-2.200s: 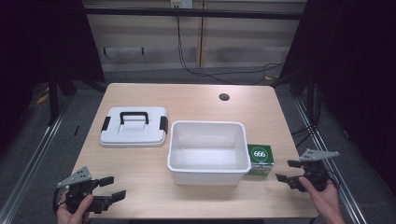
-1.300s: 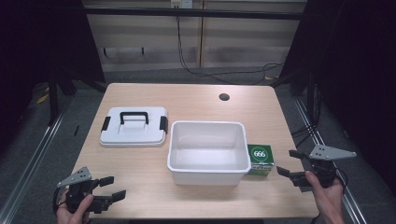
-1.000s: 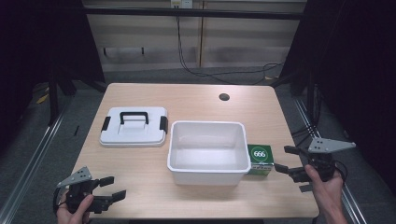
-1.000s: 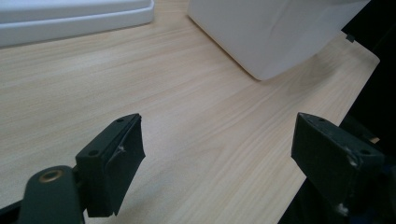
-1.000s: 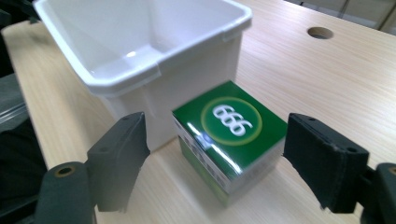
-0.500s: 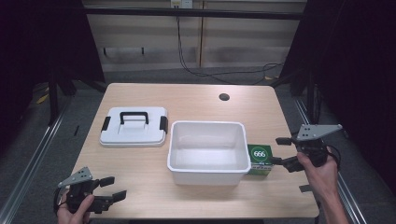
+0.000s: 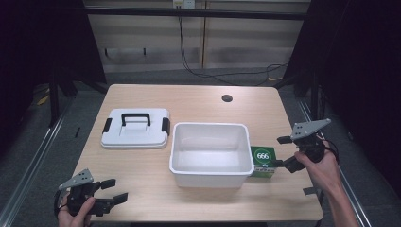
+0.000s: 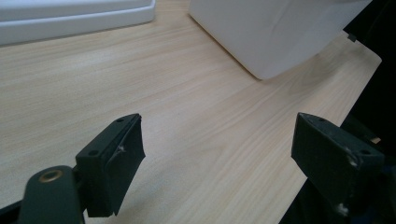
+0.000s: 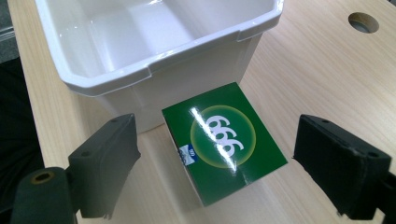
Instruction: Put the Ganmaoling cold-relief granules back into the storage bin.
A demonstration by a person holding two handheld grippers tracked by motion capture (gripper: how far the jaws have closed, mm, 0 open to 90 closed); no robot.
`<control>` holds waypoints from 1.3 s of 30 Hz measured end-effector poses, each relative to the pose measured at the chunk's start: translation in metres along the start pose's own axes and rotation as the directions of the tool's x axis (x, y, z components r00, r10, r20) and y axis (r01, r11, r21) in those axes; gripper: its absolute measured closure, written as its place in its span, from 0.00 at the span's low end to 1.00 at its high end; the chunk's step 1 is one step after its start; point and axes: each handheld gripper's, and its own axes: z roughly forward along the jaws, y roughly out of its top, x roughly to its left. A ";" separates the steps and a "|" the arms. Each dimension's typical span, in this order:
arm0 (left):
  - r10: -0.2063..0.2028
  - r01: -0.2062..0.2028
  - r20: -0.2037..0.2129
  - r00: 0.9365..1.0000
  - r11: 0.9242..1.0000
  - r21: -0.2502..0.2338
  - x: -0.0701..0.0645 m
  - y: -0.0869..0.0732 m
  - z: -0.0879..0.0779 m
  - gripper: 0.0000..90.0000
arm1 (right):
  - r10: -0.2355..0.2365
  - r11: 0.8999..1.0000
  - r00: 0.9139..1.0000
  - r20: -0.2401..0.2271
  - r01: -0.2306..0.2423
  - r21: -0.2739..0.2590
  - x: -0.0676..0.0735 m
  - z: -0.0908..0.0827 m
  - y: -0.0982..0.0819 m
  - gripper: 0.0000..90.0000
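Nothing is gripped yet: both grippers are held open. The green box lies at the tub's 3 o'clock, touching it, framed by the right gripper; the left gripper is parked at the table's 7 o'clock. Packing and the lid are judged left.

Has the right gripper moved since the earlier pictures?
Yes. The right gripper has come in from the table's right edge toward the green box, and its open jaws now stand on either side of it.
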 end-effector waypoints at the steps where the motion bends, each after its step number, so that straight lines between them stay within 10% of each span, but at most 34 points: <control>1: 0.003 -0.003 0.000 1.000 1.000 -0.002 0.000 0.000 0.000 0.19 | -0.001 1.000 1.000 -0.026 0.002 0.017 -0.001 0.004 0.002 0.13; 27: 0.000 0.000 0.003 1.000 1.000 0.000 0.000 0.000 0.001 0.19 | -0.145 0.960 0.976 -0.162 0.178 0.215 -0.017 0.041 0.033 0.11; 39: 0.003 -0.003 0.002 1.000 1.000 0.002 -0.001 0.000 0.001 0.19 | -0.248 0.882 0.941 -0.230 0.317 0.348 -0.019 0.058 0.044 0.11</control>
